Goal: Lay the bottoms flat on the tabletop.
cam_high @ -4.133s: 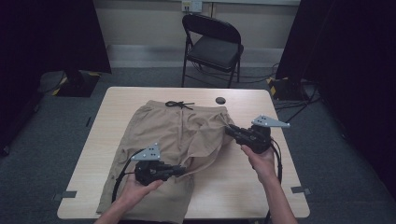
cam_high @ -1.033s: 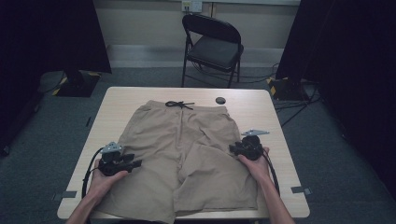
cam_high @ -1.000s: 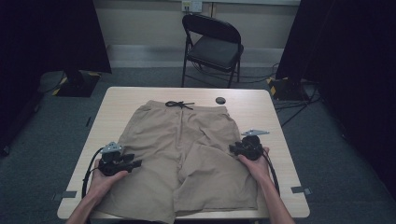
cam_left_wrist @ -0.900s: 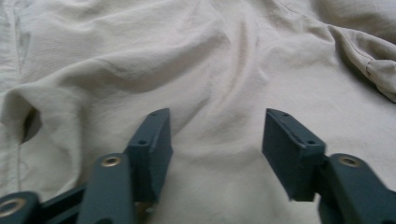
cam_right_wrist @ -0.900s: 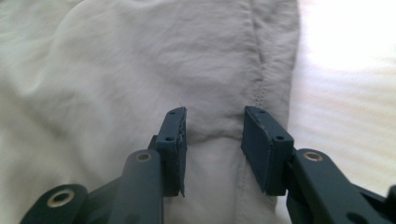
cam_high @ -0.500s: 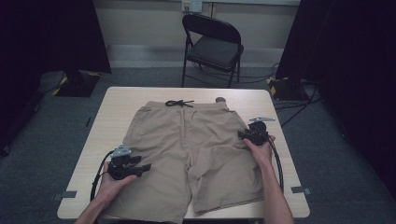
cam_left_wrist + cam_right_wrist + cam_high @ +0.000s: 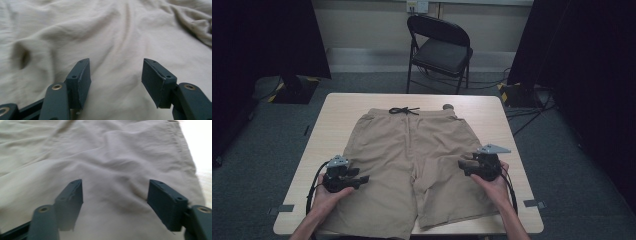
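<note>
Tan shorts lie spread flat on the wooden table, with the waistband and its black drawstring on the far side. My left gripper rests low over the left leg, pointing right. In the left gripper view it is open over wrinkled cloth; its jaws have just closed a little, and no fold is caught between them. My right gripper hovers over the right leg near its outer seam, pointing left. In the right gripper view it has just been opening, and the fabric lies under the jaws, not pinched.
A small dark round object sits at the table's far edge beside the waistband. A black folding chair stands behind the table. Bare tabletop borders the shorts on both sides. Cables trail from both grippers toward the near edge.
The right gripper went toward the far side, then came back nearer, and its jaws spread wider. The shorts slid slightly and now lie flat. The left gripper barely moved.
</note>
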Tool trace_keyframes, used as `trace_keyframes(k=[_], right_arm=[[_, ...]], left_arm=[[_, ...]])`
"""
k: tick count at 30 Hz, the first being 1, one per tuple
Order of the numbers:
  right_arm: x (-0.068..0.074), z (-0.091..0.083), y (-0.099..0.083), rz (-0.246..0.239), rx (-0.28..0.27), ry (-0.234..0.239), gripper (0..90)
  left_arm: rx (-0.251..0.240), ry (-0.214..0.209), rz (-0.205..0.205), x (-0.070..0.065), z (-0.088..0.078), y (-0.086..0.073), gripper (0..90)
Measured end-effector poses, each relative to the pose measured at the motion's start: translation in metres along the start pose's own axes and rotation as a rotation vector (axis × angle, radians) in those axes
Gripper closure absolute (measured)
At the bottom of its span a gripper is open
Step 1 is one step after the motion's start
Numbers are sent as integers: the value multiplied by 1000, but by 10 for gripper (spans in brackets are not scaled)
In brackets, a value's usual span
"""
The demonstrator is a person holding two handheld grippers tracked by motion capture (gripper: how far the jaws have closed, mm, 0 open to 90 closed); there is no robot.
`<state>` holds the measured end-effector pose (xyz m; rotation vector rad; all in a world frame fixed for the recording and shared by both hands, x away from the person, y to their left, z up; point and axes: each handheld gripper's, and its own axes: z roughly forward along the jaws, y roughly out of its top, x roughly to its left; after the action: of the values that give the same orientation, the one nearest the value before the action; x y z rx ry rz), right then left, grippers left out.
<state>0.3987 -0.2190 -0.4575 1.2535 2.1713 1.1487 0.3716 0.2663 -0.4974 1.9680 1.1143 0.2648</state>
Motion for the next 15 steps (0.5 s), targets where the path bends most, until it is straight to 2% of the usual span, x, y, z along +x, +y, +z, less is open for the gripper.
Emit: trace_keyframes(k=[1,2,3,5,7,9,10,11,13,15], right_arm=[[5,-3,-5,-5,5,10,244],[13,-2,-16,-34,59,24,196],[13,-2,-16,-34,59,24,196],[18,2,-31,-65,113,23,191],[17,7,-34,-74,137,3,159],[17,9,-36,-75,144,3,164],[18,11,-39,-81,164,-2,154],[20,11,-41,-97,158,-12,148],[21,10,-42,-96,158,-11,148],[23,5,-45,-108,159,0,148]], left_arm=[[-3,4,4,1,-1,-1,399],[-10,3,1,2,-1,-1,398],[-10,9,5,3,-1,-1,398],[-19,8,1,4,0,-1,397],[-20,9,5,4,0,-2,397],[-18,16,18,5,-1,-2,394],[-17,21,24,5,-1,-2,393],[-22,23,24,6,-2,-3,393],[-25,26,23,7,-2,-4,393],[-27,29,19,9,-4,-5,393]])
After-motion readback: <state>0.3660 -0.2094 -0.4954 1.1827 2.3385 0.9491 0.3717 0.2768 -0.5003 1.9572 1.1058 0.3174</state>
